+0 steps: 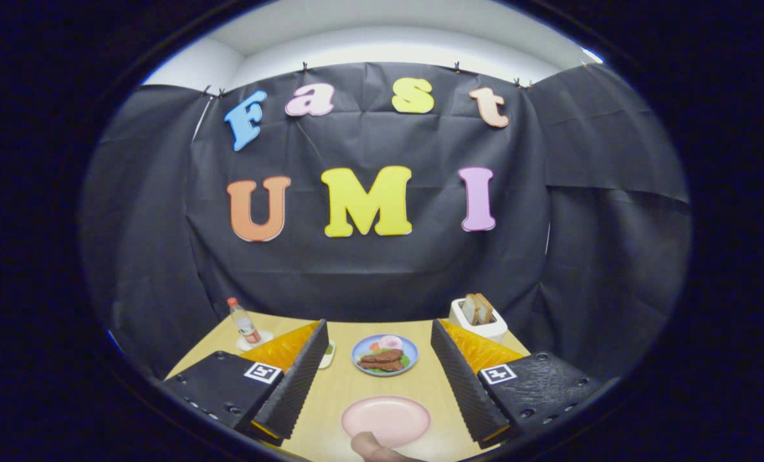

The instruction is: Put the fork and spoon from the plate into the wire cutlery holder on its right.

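My gripper [382, 378] is held above the near part of a wooden table [337, 391], its two fingers spread wide apart with nothing between them. A bare pink plate [386, 418] lies on the table between the fingertips, close to me. Further off, also between the fingers, sits a blue plate [384, 354] with pieces of meat, greens and something pale pink on it. I make out no fork, spoon or wire holder from here.
A small bottle [243, 322] with a red cap stands on a white coaster at the back left. A white toaster [478, 318] with bread slices stands at the back right. A white object [328, 354] peeks out beside the left finger. A fingertip [372, 448] shows at the pink plate's near rim.
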Demonstrator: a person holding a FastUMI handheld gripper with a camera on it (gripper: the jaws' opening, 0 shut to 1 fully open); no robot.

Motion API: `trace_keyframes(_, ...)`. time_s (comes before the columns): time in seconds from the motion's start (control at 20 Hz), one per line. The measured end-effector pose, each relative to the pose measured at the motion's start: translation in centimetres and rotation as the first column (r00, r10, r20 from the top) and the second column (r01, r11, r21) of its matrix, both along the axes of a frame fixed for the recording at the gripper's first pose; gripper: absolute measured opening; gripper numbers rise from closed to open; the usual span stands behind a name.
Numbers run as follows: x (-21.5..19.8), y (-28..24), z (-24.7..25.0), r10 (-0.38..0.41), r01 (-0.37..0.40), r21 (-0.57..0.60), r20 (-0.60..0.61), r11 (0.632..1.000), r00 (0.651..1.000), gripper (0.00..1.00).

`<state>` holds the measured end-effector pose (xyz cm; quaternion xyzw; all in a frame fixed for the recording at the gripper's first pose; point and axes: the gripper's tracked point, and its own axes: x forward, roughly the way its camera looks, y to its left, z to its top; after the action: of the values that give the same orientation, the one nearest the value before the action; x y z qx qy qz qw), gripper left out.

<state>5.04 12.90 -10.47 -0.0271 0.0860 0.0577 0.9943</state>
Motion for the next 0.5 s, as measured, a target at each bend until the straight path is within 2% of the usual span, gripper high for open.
trace_keyframes(0.15, -2.0, 1.7, 2.8, 0.027, -0.028, 0.005, 0.105, 1.000, 0.994, 0.96)
trace_keyframes(0.5, -6.6, 4.0, 6.7, 0.029, -0.009, -0.087, 0.234, 0.996, 0.972, 0.96)
